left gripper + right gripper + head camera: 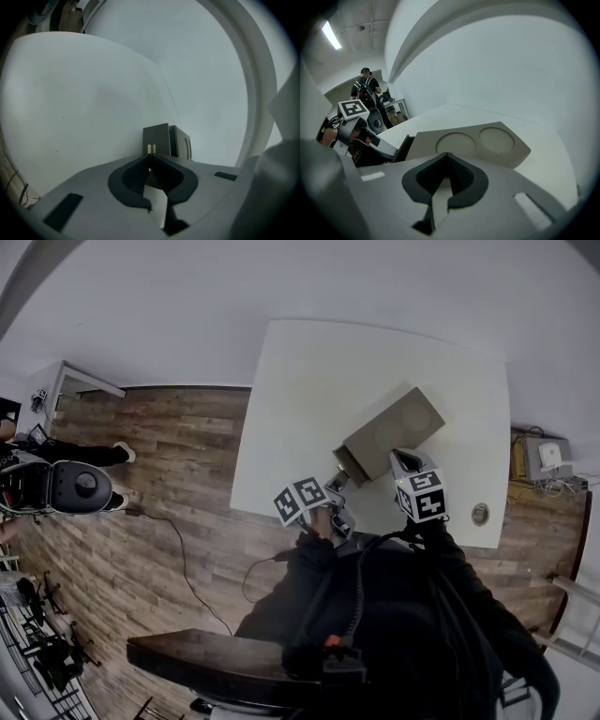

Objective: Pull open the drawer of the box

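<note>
Two grippers work the box. The left gripper [150, 154] is clenched on the small brass knob [150, 149] of the drawer [156, 137], which stands partly out of the box [487, 145]. The right gripper [448, 157] has its jaws pressed together on nothing, with the tips over the box's top beside two round dimples [455, 143]. I cannot tell whether it touches.

The box sits on the white table [309, 390], drawer end facing the near edge. The knob is tiny, so the pinch may slip off. If nothing steadies the box, it may slide along with the drawer. Pulled too far, the drawer could drop out at that edge. Its inside is dark, and I cannot see what it holds.
</note>
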Available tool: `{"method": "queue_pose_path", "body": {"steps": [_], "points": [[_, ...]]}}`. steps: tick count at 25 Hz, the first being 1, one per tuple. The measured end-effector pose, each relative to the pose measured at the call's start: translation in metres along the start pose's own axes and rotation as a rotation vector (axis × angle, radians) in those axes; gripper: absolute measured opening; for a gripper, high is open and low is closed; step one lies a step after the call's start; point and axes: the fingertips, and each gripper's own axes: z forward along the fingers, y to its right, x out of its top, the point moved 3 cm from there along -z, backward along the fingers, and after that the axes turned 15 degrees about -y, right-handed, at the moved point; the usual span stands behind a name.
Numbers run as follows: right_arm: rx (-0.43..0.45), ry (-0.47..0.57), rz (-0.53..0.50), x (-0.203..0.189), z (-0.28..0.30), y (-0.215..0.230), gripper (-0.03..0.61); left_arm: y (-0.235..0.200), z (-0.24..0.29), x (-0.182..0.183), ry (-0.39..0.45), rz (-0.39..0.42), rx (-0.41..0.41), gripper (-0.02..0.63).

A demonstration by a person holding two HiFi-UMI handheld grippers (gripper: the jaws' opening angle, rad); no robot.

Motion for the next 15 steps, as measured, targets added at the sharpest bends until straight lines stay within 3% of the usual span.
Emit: {"method": "queue_pose_path", "body": {"steps": [15], "points": [[0.005,-0.003,-0.004,0.0009,-0.0006,-0.0008,-0.006,0.0004,-0.0012,0.0011,-0.008,0.007,0.018,0.025]]}}
